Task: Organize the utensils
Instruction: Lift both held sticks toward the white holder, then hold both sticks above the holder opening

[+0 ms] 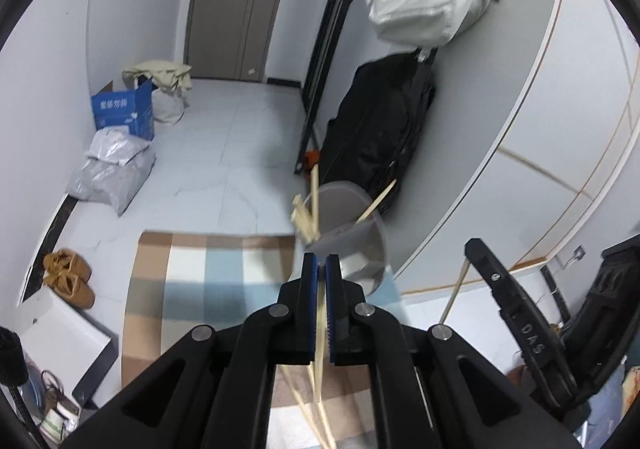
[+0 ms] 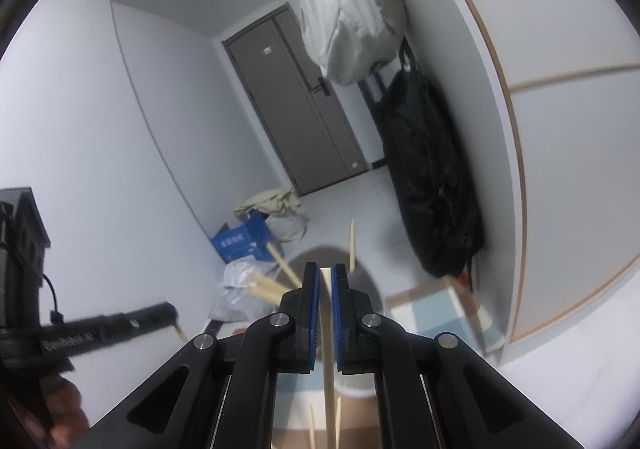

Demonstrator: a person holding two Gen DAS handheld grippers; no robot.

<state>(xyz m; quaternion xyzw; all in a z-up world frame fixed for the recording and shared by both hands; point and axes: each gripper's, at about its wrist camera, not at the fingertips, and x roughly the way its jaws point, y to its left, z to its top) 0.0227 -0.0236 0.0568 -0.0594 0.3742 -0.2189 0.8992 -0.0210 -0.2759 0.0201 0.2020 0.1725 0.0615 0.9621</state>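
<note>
While both show cup (image 1: 352, 233), only left shows shoes (image 1: 68, 277).

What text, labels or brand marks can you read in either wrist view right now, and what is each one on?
"DAS": raised letters on the right tool's black finger, seen in the left wrist view; any letters before them are unclear.
White lettering, apparently a brand name, on the left tool's black arm: too blurred to read.
White Chinese characters on the blue cardboard box: too small and soft to read reliably.
No other text is legible.
</note>
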